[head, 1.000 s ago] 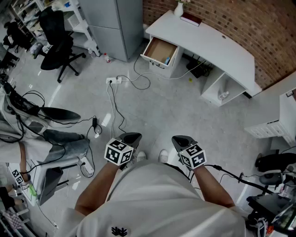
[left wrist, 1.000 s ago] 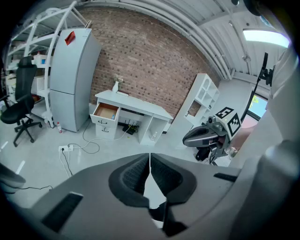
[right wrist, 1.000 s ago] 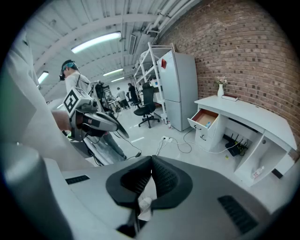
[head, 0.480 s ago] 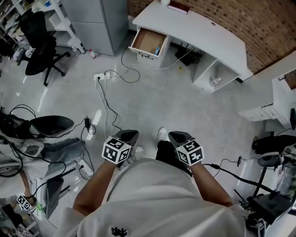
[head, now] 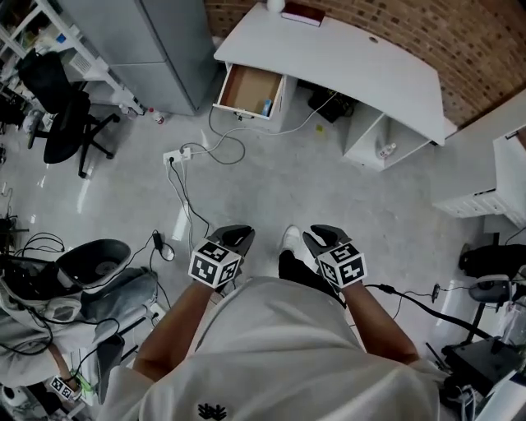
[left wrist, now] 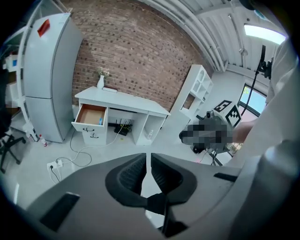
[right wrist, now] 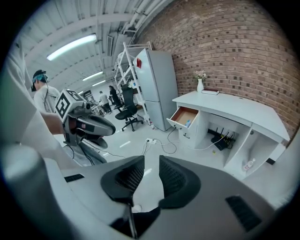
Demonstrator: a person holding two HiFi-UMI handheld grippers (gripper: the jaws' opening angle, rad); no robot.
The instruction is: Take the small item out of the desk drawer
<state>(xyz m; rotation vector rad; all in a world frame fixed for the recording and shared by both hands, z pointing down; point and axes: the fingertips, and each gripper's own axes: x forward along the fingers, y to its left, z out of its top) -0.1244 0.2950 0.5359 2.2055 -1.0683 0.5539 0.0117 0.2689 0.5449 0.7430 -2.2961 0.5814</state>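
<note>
The white desk (head: 370, 62) stands against the brick wall ahead, several steps away. Its left drawer (head: 246, 89) is pulled open, brown inside, with a small blue item (head: 266, 107) upright at its right side. The open drawer (left wrist: 90, 115) and blue item (left wrist: 100, 121) also show in the left gripper view, and the drawer (right wrist: 185, 116) in the right gripper view. My left gripper (head: 238, 237) (left wrist: 146, 159) is shut and empty. My right gripper (head: 316, 237) (right wrist: 151, 161) is held beside it, its jaws a narrow gap apart with nothing between them. Both hang over the floor in front of my chest.
A grey fridge (head: 156, 49) stands left of the desk. A power strip with cables (head: 185, 154) lies on the floor between me and the drawer. An office chair (head: 62, 115) is at the left, white shelving (head: 493, 189) at the right. A vase (head: 276, 5) and book (head: 302, 14) sit on the desk.
The person has stepped forward, so the desk and open drawer are closer and have shifted left in the head view. Both grippers travelled along, still held side by side and empty.
</note>
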